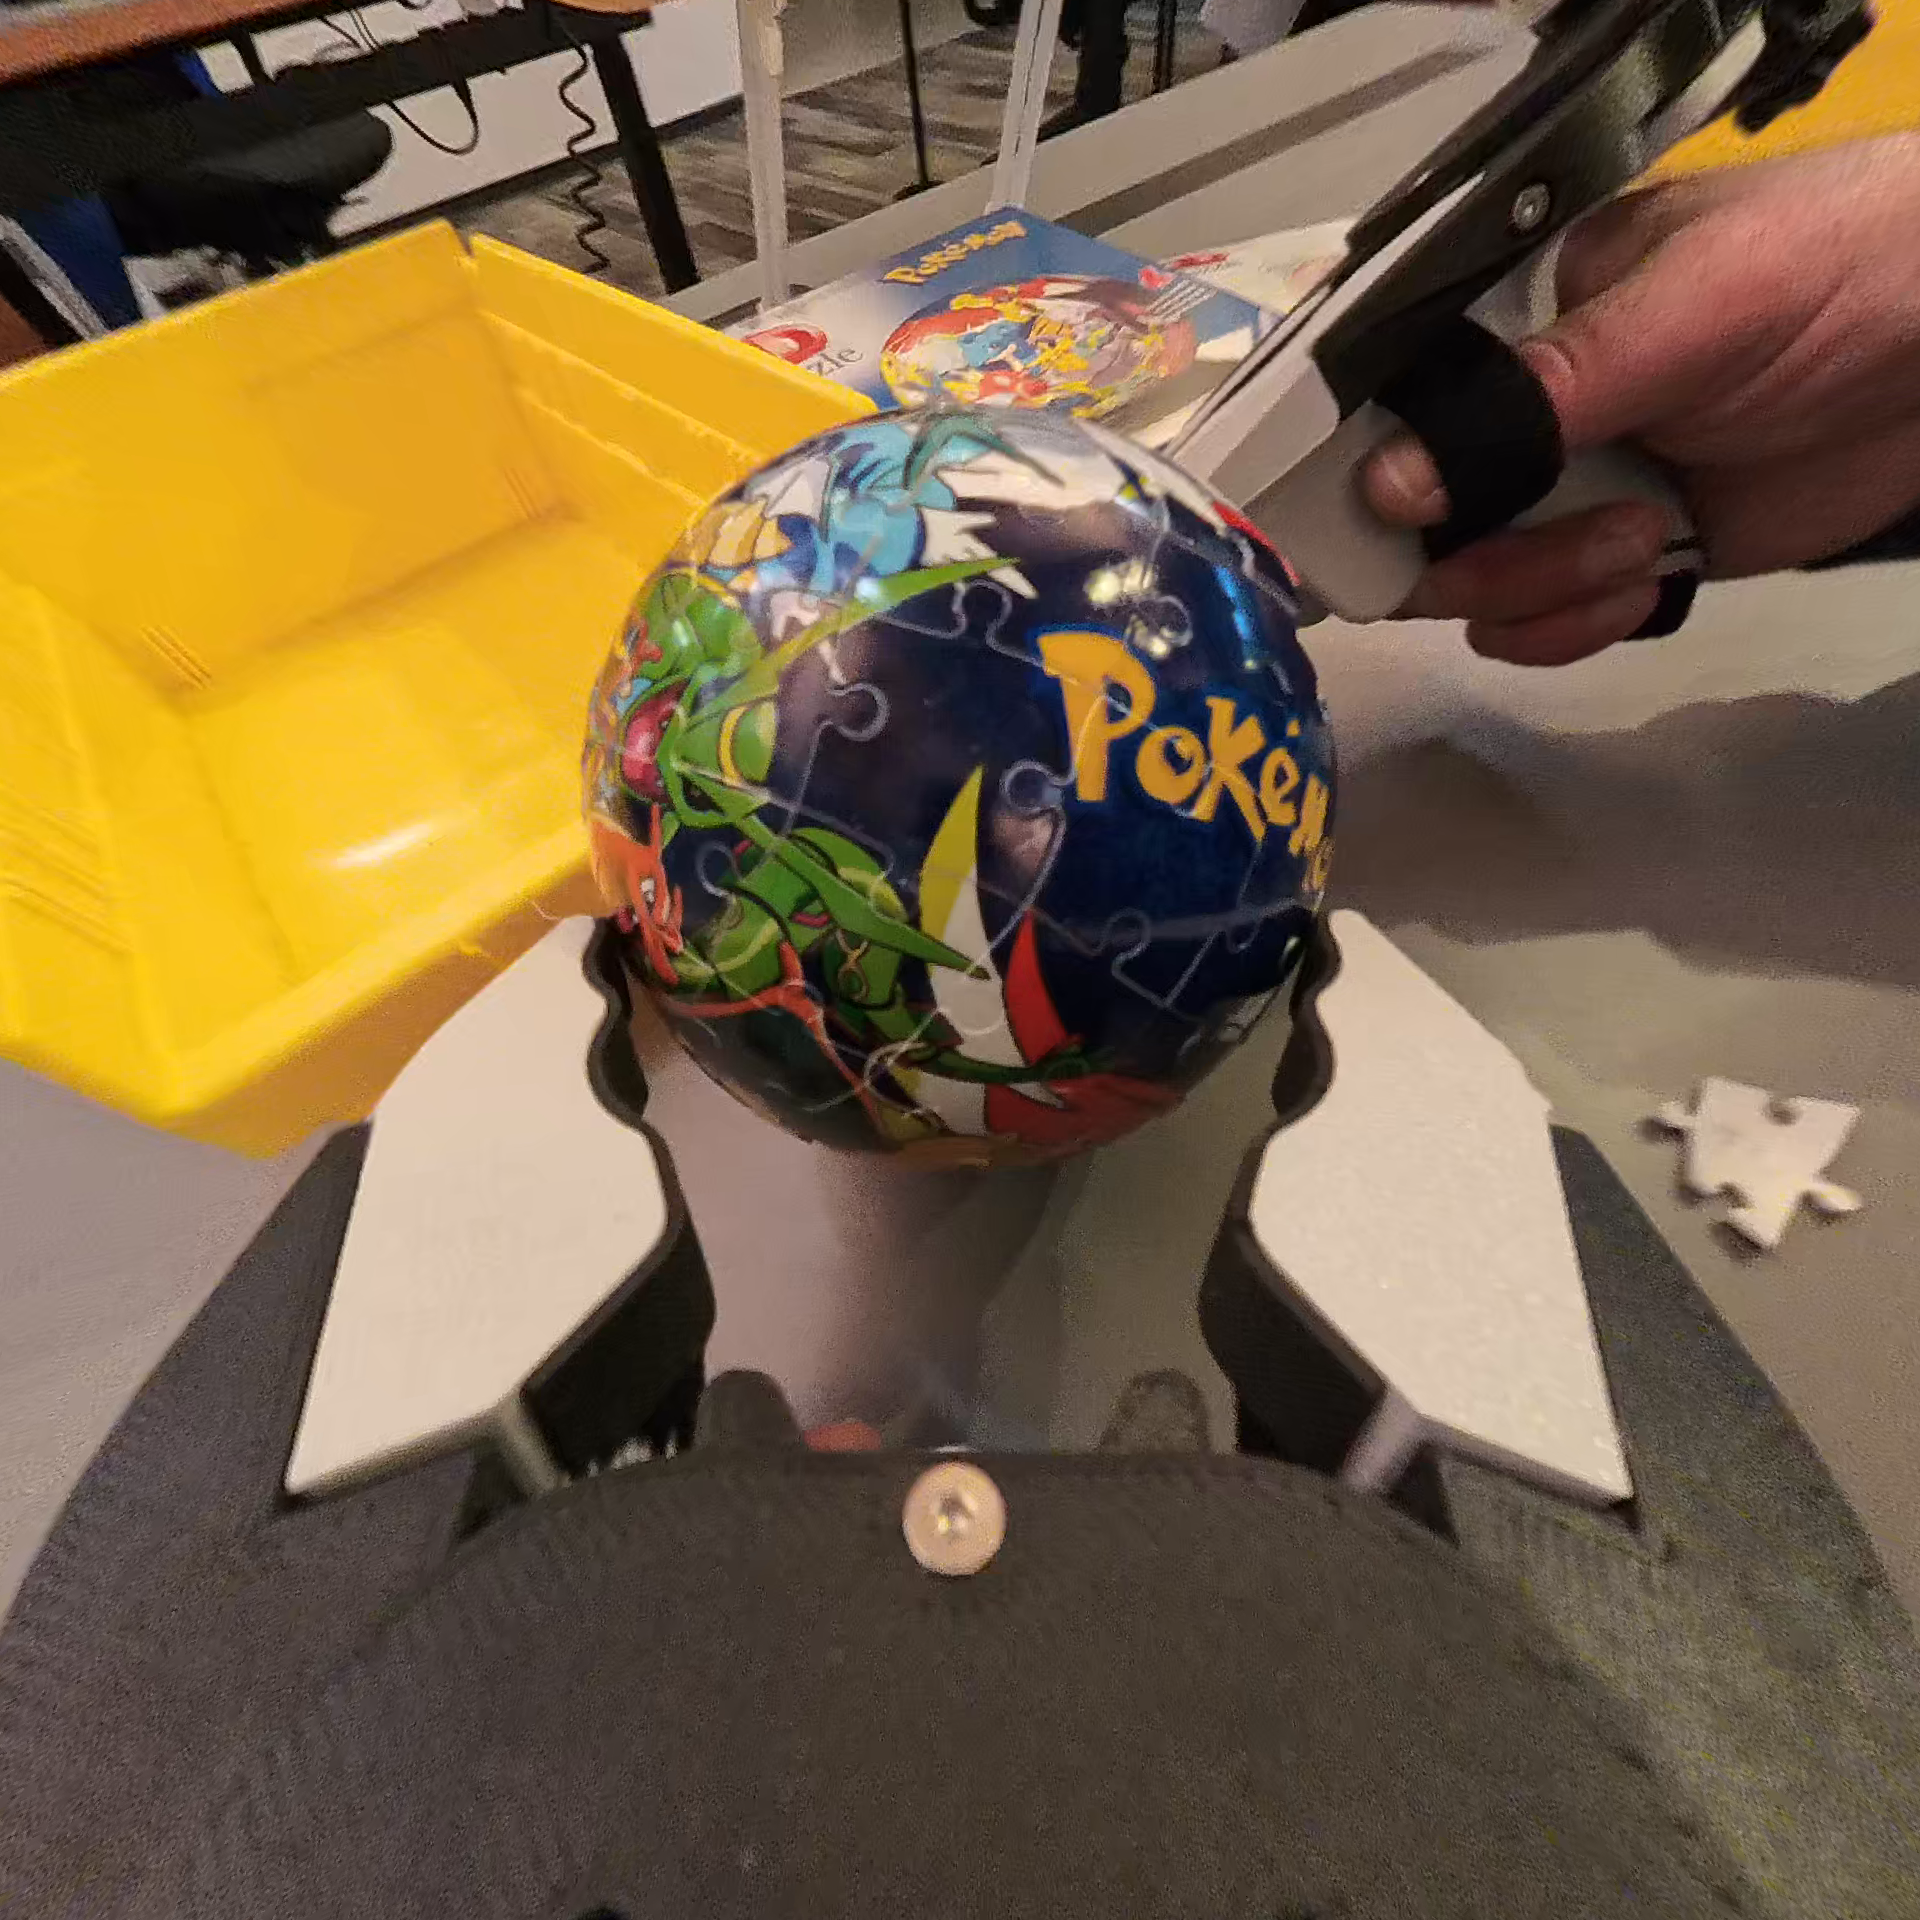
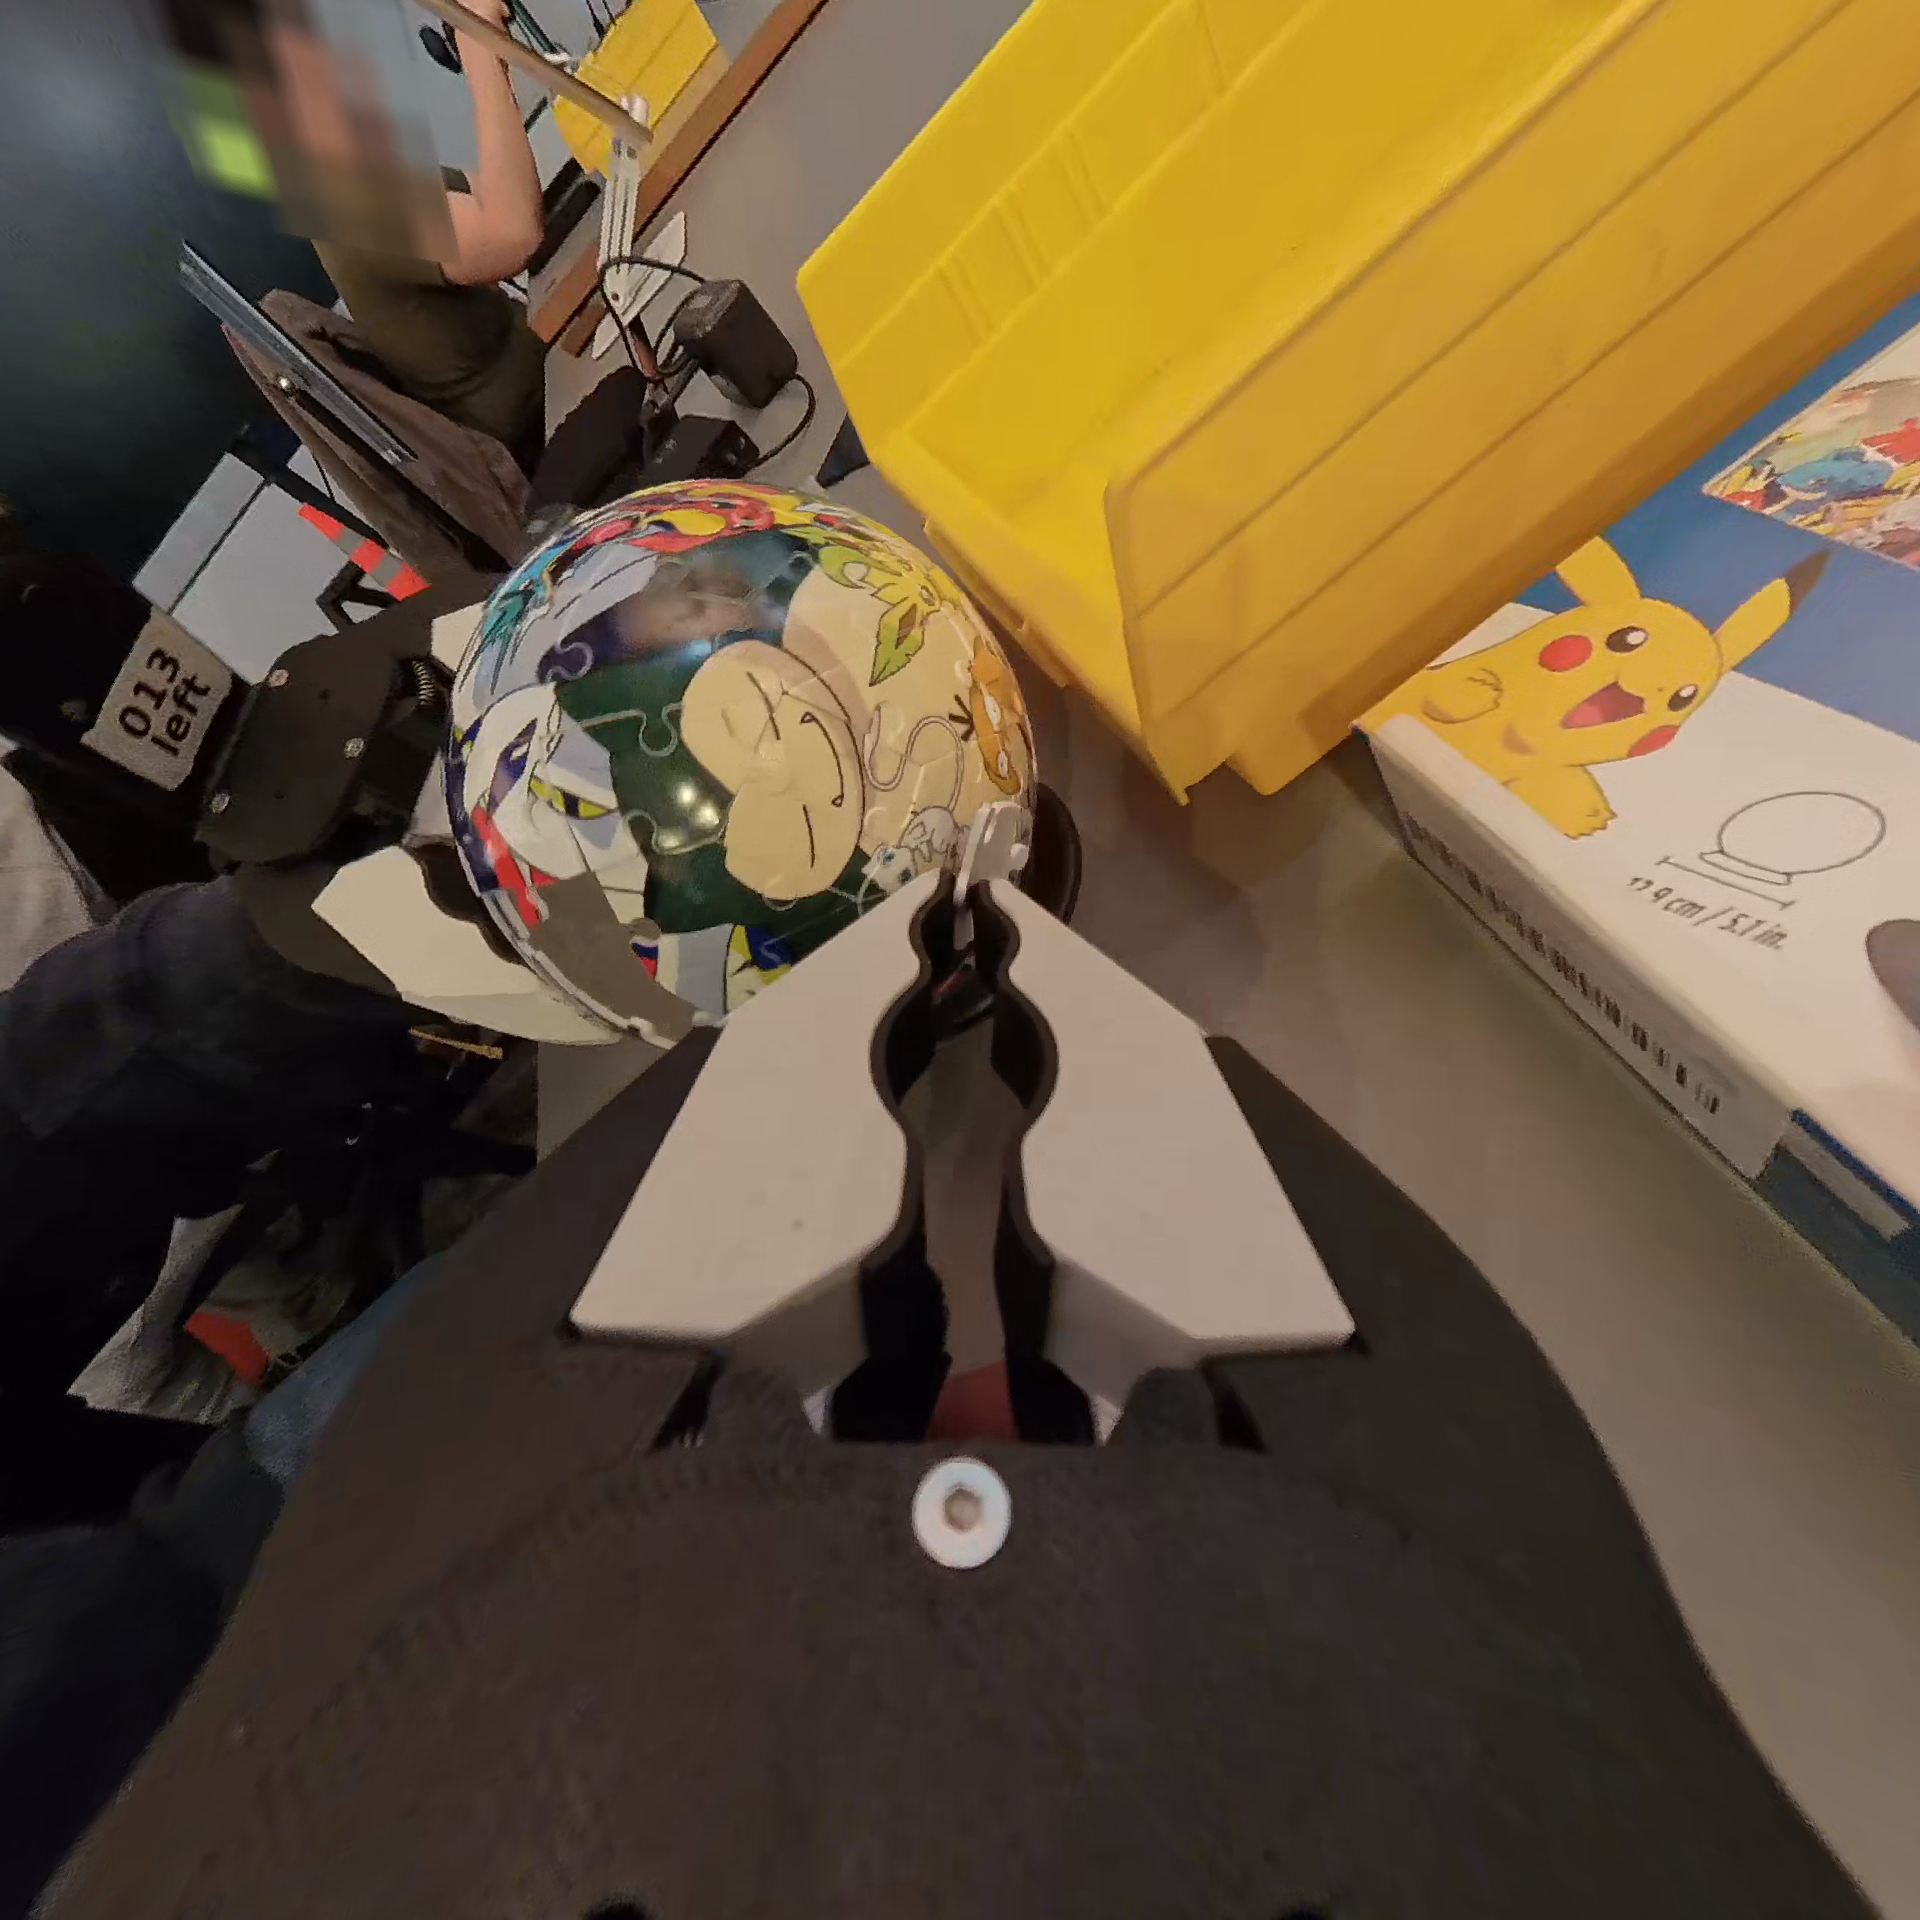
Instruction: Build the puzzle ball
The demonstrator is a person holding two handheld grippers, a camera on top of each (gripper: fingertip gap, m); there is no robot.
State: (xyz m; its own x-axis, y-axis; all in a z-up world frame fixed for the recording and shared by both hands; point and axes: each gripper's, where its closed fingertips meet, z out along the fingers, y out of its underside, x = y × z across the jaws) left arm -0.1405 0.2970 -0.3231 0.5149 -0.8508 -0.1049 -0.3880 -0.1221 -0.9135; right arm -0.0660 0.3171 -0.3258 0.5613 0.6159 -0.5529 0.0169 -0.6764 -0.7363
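Observation:
The puzzle ball (image 1: 956, 779), glossy and covered in cartoon figures, sits between my left gripper's (image 1: 961, 966) two white fingers, which are shut on its lower sides and hold it above the grey table. My right gripper (image 2: 961, 904) is shut on a thin puzzle piece (image 2: 992, 836), seen edge-on, and holds it against the ball's (image 2: 727, 748) lower right side. In the left wrist view the right gripper (image 1: 1320, 561), held by a hand (image 1: 1714, 395), touches the ball's upper right. A loose puzzle piece (image 1: 1756, 1153) lies white side up on the table at the right.
A large empty yellow bin (image 1: 312, 623) stands just left of and behind the ball; it also shows in the right wrist view (image 2: 1351, 364). The puzzle's box (image 2: 1662, 779) lies on the table beyond the ball. A person (image 2: 436, 312) sits at another desk farther off. The gap from one gripper's tips to the other's is roughly 9 cm.

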